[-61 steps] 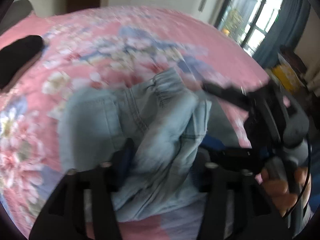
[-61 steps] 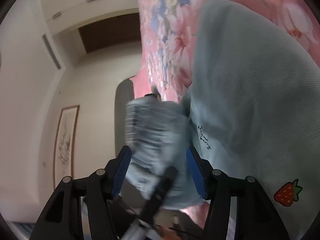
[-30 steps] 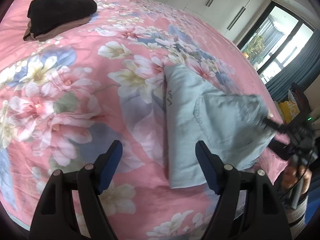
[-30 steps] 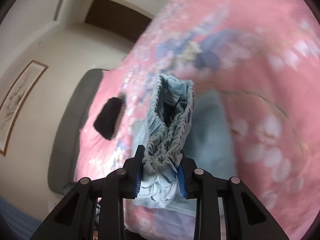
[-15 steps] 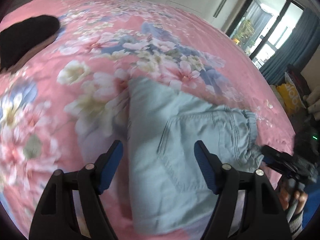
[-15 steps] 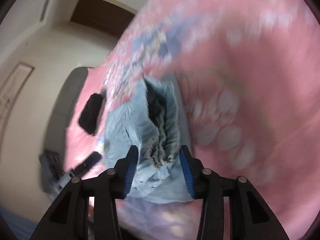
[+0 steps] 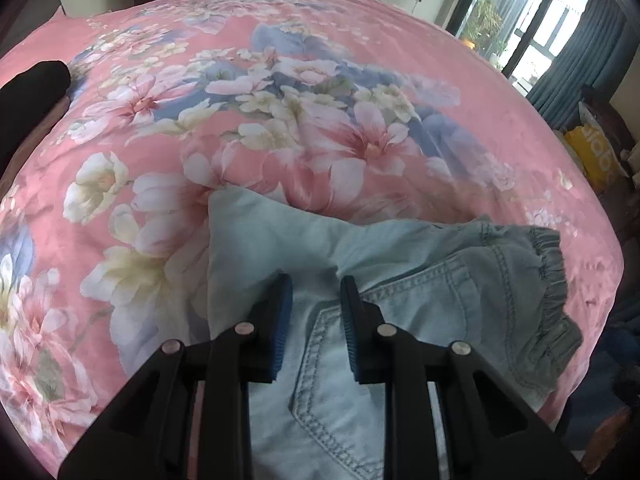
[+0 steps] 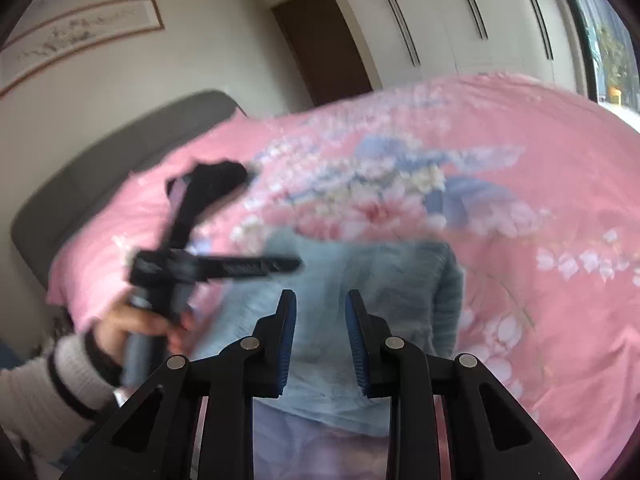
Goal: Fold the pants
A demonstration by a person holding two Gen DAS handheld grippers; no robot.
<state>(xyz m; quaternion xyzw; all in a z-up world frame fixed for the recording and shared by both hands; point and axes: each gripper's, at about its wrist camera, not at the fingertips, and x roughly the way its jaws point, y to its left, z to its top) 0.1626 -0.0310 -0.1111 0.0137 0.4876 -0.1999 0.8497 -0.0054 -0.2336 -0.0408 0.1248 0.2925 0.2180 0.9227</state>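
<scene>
Light blue denim pants (image 7: 400, 280) lie folded on the pink floral bedspread (image 7: 280, 100), back pocket up and elastic waistband at the right. My left gripper (image 7: 316, 284) hovers just over the folded pants with its jaws slightly apart and nothing between them. In the right wrist view the pants (image 8: 360, 280) lie blurred ahead of my right gripper (image 8: 320, 300), which is slightly open and empty above their near edge. The left gripper also shows there (image 8: 280, 266), held in a hand at the left.
A folded black garment (image 7: 32, 84) lies at the far left of the bed, also in the right wrist view (image 8: 216, 176). A grey headboard (image 8: 100, 160), wardrobe doors (image 8: 460, 20), window with curtains (image 7: 580, 20) and a yellow bag (image 7: 596, 152) surround the bed.
My right gripper let go of the waistband and pulled back; the pants now lie flat and folded. My left gripper narrowed its jaws and moved in over the pants.
</scene>
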